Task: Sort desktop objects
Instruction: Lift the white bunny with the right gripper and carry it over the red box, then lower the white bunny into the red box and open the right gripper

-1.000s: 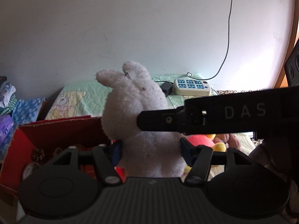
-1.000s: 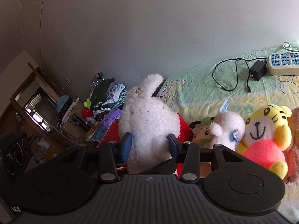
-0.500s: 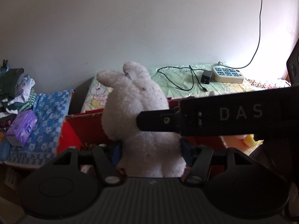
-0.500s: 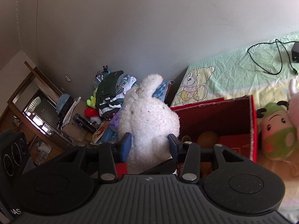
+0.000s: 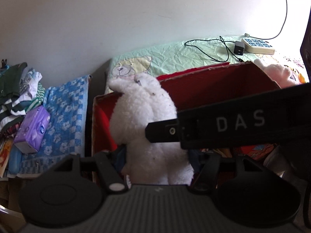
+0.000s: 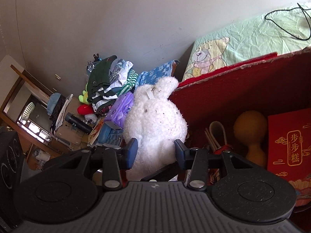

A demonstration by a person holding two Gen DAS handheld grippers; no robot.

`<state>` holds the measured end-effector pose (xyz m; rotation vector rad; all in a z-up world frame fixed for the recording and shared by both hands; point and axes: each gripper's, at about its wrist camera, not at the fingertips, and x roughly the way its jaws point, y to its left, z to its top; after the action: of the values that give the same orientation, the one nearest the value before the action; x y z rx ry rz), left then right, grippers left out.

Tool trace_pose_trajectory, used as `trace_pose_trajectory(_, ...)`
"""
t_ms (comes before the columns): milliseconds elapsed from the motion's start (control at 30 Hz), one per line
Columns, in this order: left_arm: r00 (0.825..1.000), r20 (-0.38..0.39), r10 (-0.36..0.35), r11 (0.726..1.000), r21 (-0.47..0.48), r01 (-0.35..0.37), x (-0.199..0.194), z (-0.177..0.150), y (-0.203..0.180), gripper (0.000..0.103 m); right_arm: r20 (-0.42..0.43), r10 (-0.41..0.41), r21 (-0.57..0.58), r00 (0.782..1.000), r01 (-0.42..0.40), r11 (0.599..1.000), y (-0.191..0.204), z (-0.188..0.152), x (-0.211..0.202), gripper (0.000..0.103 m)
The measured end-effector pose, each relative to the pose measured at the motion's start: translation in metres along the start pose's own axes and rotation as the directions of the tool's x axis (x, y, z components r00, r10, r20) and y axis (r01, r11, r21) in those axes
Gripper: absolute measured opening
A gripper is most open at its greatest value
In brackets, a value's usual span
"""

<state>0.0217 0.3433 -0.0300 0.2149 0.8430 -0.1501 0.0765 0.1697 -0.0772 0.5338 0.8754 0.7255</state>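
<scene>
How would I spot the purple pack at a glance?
Find the big red cardboard box, then the blue flowered towel on its left. On the towel's left edge lies the purple plastic tissue pack, the only purple, boxy item beside the folded clothes.

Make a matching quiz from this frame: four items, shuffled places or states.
Items:
1. plush rabbit
2. tissue pack
3. power strip
4. gourd

Places or states:
A. inside the red box
B. on the green sheet, by the wall
C. held by both grippers at the box's edge
D. on the blue checked cloth, left of the box

Pairs: 1-C, 2-D, 3-B, 4-A
</scene>
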Motion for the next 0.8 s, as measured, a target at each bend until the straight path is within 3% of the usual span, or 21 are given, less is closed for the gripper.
trace_pose_trajectory(233,1.000,-0.029,0.007,1.000,-0.004,-0.007,0.009,-0.007,0.013,0.066,-0.069,-0.023,0.010,0.997,0.024,1.000,0.000,0.001,0.025,0.046)
trace_pose_trajectory(333,1.000,0.000,0.014,1.000,0.004,-0.014,0.002,-0.010,0.013,0.074,-0.108,-0.012,0.033,0.994,0.016,0.999,-0.005,0.002,0.032,0.048)
trace_pose_trajectory(500,1.000,0.010,-0.012,1.000,-0.007,0.012,-0.004,-0.011,0.016,0.069,-0.152,-0.011,0.021,0.988,0.014,1.000,-0.003,0.003,0.035,0.055)
trace_pose_trajectory(667,1.000,0.008,0.001,1.000,0.001,-0.001,-0.006,-0.011,0.014,0.064,-0.130,-0.022,0.017,0.991,0.025,1.000,-0.003,0.002,0.023,0.055)
trace_pose_trajectory(800,0.998,0.016,-0.056,0.998,-0.027,0.056,-0.013,-0.012,0.014,0.064,-0.070,-0.047,0.035,0.996,0.049,0.998,-0.008,0.003,0.009,0.048)
